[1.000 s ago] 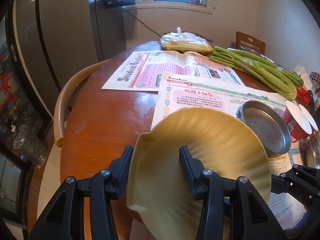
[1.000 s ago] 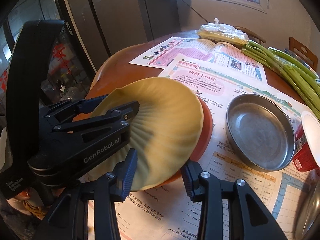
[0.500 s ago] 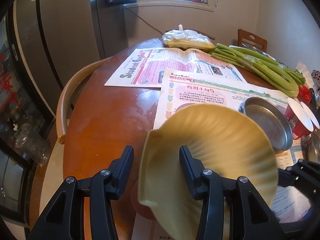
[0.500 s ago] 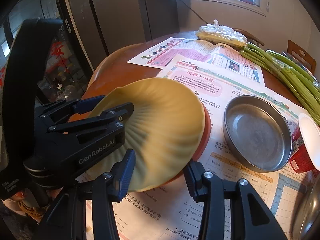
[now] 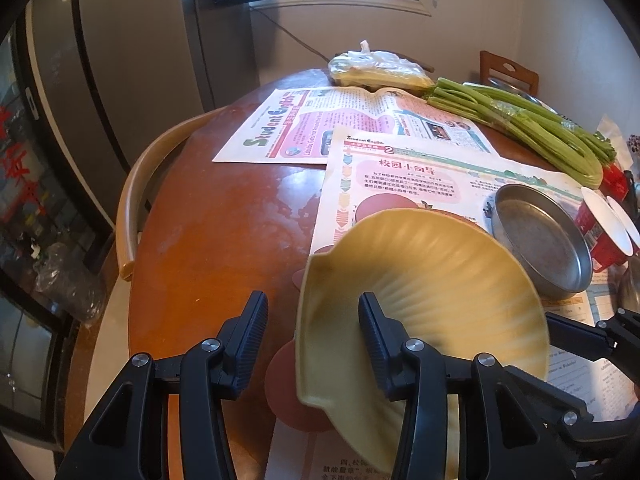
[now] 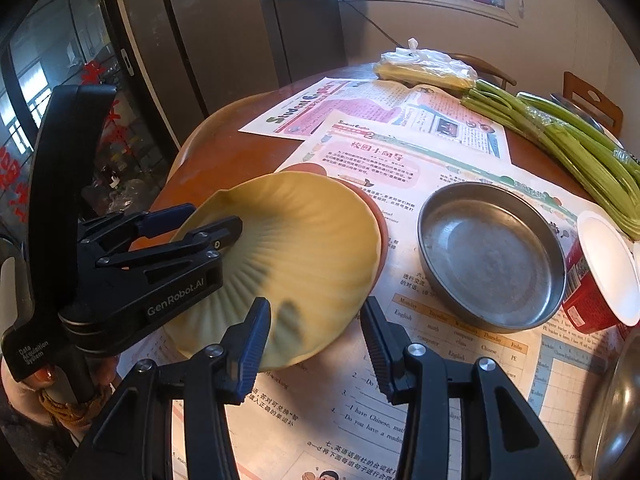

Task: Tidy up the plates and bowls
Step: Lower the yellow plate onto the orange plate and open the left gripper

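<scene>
A yellow shell-shaped plate [image 5: 440, 300] [image 6: 304, 248] lies tilted over a red plate [image 6: 382, 236] [image 5: 288, 396] on the newspaper. My left gripper [image 5: 313, 300] [image 6: 214, 218] straddles the plate's left rim. Its right finger rests on the ribbed inner face, and bare table shows between its left finger and the rim. My right gripper [image 6: 315, 306] hovers over the plate's near edge, its fingers apart with nothing gripped. A round steel pan [image 6: 492, 256] [image 5: 540, 248] stands just right of the plates.
Newspapers [image 5: 400, 160] cover the round wooden table [image 5: 224, 248]. Celery stalks [image 6: 568, 148] and a plastic bag [image 6: 428, 66] lie at the back. Red cups [image 6: 600, 280] stand right of the pan, with another steel rim [image 6: 616, 408] at the lower right. A chair back [image 5: 132, 208] curves along the table's left edge.
The yellow plate has slid right between the left gripper's fingers, away from the left finger it touched, and sits lower over the red plate. The right gripper has hardly moved.
</scene>
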Available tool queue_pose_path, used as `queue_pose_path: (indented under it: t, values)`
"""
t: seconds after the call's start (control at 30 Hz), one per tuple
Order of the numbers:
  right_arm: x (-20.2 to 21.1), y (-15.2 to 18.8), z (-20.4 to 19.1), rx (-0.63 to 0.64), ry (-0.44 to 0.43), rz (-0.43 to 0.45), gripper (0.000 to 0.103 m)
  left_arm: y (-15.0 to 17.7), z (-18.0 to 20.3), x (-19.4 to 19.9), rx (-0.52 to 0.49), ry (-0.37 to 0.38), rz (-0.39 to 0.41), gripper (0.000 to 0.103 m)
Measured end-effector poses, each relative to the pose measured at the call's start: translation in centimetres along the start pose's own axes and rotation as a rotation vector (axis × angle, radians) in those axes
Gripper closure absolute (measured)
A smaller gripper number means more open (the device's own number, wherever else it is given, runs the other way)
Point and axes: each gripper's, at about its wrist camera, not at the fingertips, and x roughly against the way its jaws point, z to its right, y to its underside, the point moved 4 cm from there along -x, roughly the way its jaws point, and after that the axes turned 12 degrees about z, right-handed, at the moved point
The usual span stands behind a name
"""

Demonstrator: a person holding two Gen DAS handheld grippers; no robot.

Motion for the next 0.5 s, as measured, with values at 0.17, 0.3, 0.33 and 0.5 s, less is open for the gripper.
queue_pose_path:
  t: [0.17,0.3,0.33,0.5]
  values:
    - [0.5,-0.1,0.0,-0.004,-0.001,0.013,0.057,-0.1,0.0,0.6,0.006,-0.002,0.004,0.054]
    - [1.2,-0.5,0.2,-0.011,0.001,0.032,0.057,-0.3,-0.2,1.2,0.013,-0.006,0.014,0.054]
    - [1.4,-0.5,0.3,-0.014,-0.001,0.037,0.057,-0.4,-0.2,1.3,0.014,-0.008,0.018,0.054]
    - [2.6,-1.0,0.5,-0.026,0.000,0.072,0.057,-0.9,-0.1,2.7,0.017,-0.003,0.050,0.054]
